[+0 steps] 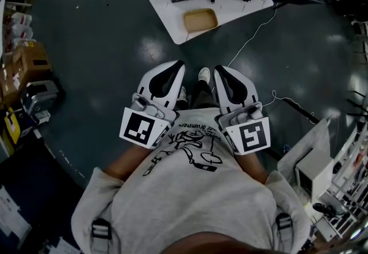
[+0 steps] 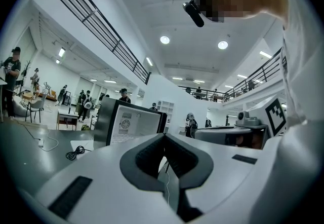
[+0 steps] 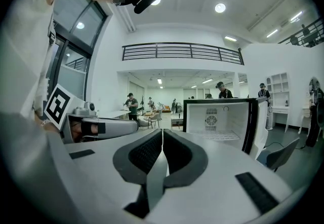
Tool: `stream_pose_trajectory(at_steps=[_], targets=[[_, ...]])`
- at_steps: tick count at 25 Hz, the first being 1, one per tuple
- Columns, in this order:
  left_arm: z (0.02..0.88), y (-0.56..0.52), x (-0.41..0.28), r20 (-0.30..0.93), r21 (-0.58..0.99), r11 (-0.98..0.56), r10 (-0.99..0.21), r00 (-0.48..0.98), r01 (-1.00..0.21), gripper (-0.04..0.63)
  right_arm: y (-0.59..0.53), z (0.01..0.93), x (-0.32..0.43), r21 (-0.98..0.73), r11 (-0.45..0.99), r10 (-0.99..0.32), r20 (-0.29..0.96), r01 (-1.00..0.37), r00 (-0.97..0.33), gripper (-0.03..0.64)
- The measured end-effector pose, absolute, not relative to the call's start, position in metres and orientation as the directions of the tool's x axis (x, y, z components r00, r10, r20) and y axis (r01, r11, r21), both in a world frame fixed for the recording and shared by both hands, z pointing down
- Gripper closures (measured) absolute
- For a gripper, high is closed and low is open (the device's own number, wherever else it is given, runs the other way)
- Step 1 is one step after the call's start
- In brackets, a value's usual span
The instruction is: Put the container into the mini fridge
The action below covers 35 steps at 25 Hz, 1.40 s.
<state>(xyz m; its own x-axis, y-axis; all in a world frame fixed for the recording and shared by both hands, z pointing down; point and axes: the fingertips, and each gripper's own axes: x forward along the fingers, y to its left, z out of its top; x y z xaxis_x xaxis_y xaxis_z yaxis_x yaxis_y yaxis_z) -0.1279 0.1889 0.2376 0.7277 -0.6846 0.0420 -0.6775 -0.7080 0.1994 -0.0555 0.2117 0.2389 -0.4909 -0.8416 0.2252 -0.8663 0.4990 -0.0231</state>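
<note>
Left tool (image 2: 164, 137), right tool (image 3: 162, 132) closed, seemingly empty

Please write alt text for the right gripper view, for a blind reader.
The right gripper, jaws shut and empty, faces an open mini fridge with a white inside and a wire shelf. The left gripper shows at the left; people stand far back in the hall.

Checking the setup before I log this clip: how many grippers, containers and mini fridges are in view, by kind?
Grippers: 2 (left gripper and right gripper, both shut and empty)
Containers: 1 (tan container on the white table)
Mini fridges: 1 (mini fridge, door open)
Total: 4
</note>
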Motion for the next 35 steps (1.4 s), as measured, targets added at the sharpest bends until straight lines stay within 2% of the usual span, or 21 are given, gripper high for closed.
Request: stream_pose_trajectory(at_steps=[35], targets=[[0.246,0.072,-0.02,0.083,0.188,-0.635,-0.75,0.657,-0.749,0.58,0.087,0.247,0.054,-0.046,0.571,-0.792,0.232,-0.82,-0.565,0.588]])
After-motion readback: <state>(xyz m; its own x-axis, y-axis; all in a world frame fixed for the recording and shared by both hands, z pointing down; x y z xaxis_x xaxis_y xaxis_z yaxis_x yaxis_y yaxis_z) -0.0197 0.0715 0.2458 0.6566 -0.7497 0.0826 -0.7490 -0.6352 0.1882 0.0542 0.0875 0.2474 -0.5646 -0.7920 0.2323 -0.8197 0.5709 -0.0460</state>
